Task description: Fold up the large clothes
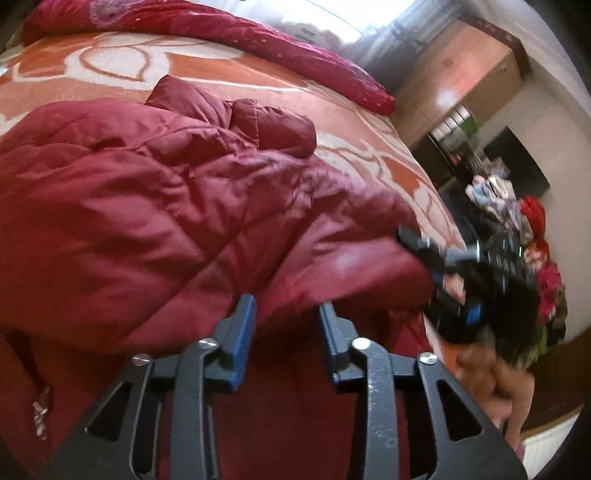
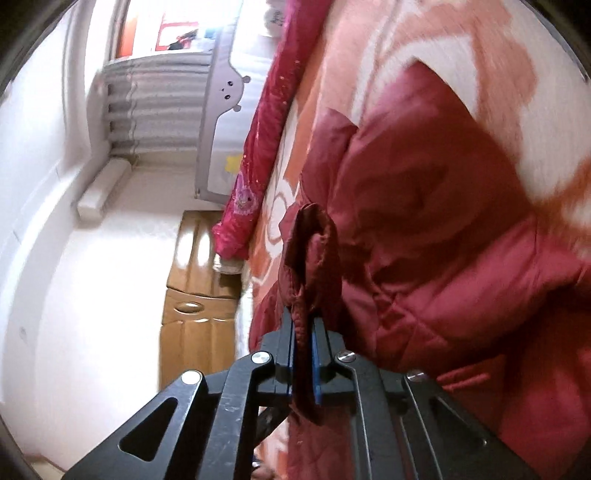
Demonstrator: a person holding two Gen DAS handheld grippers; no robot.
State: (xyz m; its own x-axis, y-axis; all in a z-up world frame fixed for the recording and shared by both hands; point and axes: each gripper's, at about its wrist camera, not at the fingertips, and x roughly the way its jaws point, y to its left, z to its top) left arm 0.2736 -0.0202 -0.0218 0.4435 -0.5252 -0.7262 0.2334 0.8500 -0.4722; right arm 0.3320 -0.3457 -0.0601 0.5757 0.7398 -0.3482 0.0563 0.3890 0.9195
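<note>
Right wrist view: the right gripper [image 2: 303, 328] is pinching a fold of the dark red quilted jacket [image 2: 424, 229], fingers clamped tight on the cloth. The left gripper [image 1: 286, 325] is hovering part open, gripping nothing, over the jacket lying on the bed [image 1: 122, 70].

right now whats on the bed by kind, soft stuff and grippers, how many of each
Dark red quilted puffer jacket: 1
Magenta patterned duvet along the far edge: 1
Orange and cream patterned bedspread: 1
Black two-finger grippers with blue pads: 2, the left gripper open, the right gripper shut on a jacket fold
Total: 5
</note>
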